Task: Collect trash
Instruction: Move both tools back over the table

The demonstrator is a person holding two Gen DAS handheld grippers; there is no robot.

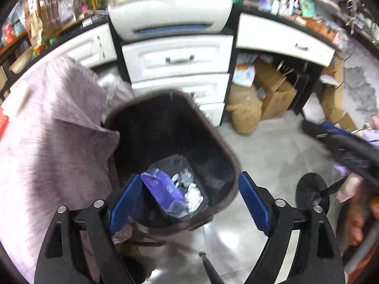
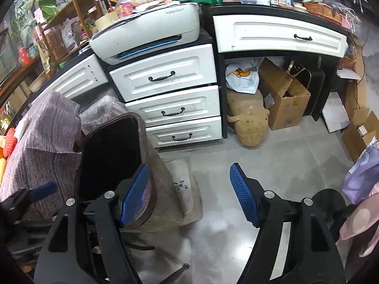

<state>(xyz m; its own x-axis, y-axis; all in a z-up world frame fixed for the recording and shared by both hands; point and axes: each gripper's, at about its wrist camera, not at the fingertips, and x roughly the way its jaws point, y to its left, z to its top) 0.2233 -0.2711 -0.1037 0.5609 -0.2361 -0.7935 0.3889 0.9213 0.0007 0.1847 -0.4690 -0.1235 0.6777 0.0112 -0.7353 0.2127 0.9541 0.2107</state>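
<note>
Both the left gripper (image 1: pixel 189 201) and right gripper (image 2: pixel 189 194) hang spread apart and empty above the dark brown plastic bin (image 1: pixel 227 156), where purple wrapper trash (image 1: pixel 163 189) lies; next likely means seeking more litter

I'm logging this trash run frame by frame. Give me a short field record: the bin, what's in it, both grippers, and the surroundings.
bin: dark trash bin, open top, on the floor beside a chair draped in purple-grey cloth
contents: purple wrapper, crumpled white paper, clear plastic
left gripper: open, empty, above the bin mouth
right gripper: open, empty, over the bin's right edge and floor
surroundings: white drawer unit, printer on top, cardboard box under the desk
</note>
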